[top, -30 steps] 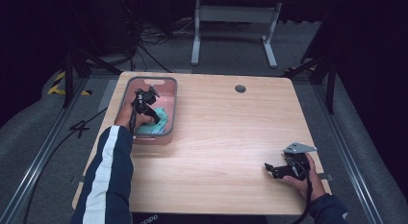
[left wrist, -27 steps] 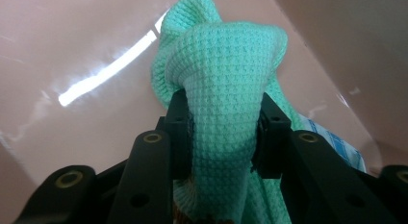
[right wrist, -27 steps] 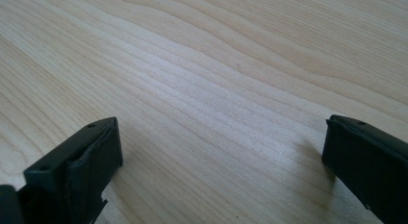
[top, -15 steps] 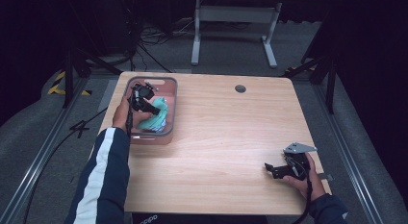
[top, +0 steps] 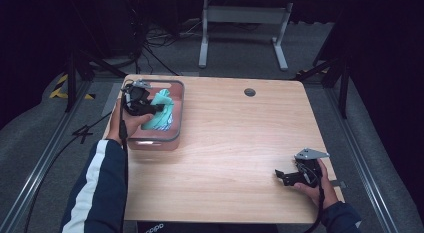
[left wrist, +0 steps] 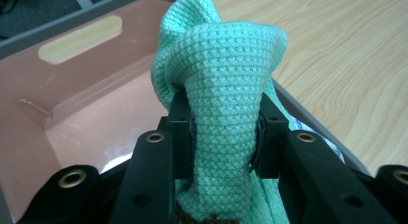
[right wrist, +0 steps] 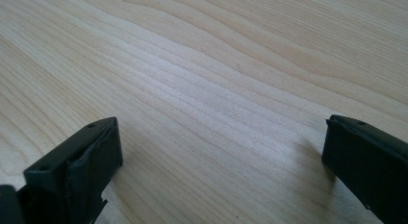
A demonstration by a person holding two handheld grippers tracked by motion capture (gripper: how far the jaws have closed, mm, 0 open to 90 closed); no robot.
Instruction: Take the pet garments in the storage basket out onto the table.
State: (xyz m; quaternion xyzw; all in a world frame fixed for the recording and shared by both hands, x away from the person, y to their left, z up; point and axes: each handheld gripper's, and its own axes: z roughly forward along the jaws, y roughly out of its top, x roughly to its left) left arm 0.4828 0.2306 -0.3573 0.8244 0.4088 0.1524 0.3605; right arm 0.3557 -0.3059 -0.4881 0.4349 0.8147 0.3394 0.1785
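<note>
The left gripper (left wrist: 222, 137) is clamped on a bunched fold of the green cloth (left wrist: 226, 84), holding it up over the pink bin (left wrist: 82, 113) at the table's (top: 240, 143) far left. The cloth's lower part runs out of frame under the jaws. The right gripper (right wrist: 221, 152) rests spread wide at the near right edge, bare wood between its jaws, both jaw bases cut off.

Light wooden table (top: 240, 143), grey carpet floor (top: 45, 143), metal frame legs (top: 243, 15) beyond, dark surroundings.
</note>
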